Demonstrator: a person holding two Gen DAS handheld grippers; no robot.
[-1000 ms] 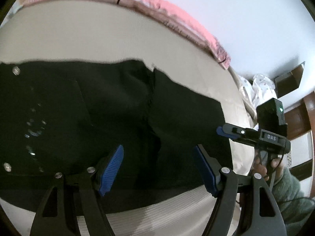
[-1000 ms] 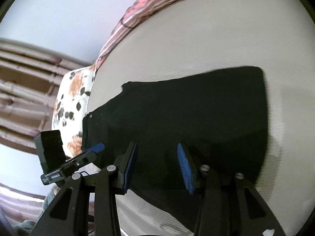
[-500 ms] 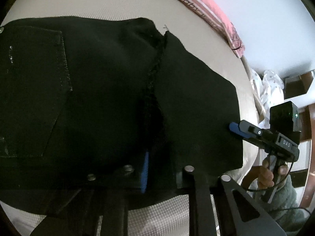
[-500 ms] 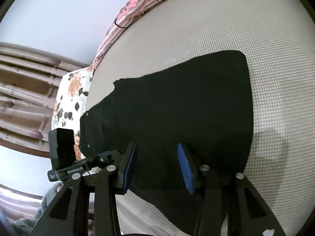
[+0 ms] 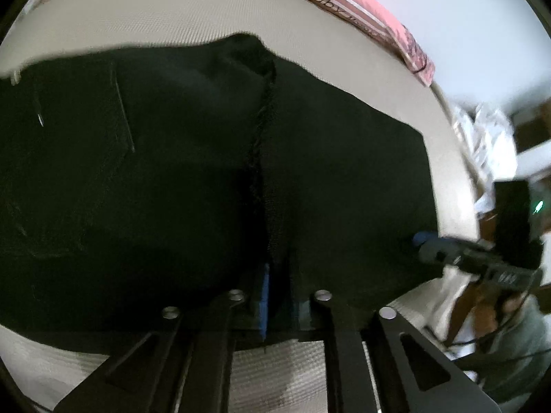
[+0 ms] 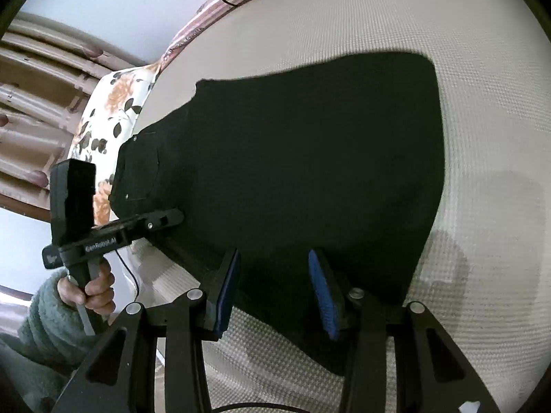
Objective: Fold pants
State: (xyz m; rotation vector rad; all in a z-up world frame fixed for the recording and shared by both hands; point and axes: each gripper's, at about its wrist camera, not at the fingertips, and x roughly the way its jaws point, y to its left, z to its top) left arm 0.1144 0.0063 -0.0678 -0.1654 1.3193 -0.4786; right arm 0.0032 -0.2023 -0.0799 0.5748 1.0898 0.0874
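Item 1: black pants (image 6: 292,158), lying flat on a cream textured mattress (image 6: 465,86), seam running toward the near hem.
Item 2: left gripper (image 5: 279,296), fingers clenched on the pants' near edge at the seam, blue pad (image 5: 264,303) just visible against the cloth.
Item 3: right gripper (image 6: 275,285), fingers spread apart, released, over the pants' near edge.
Item 4: floral pillow (image 6: 103,113), beyond the waistband end.
Item 5: pink striped cloth (image 5: 361,10), along the mattress's far edge.
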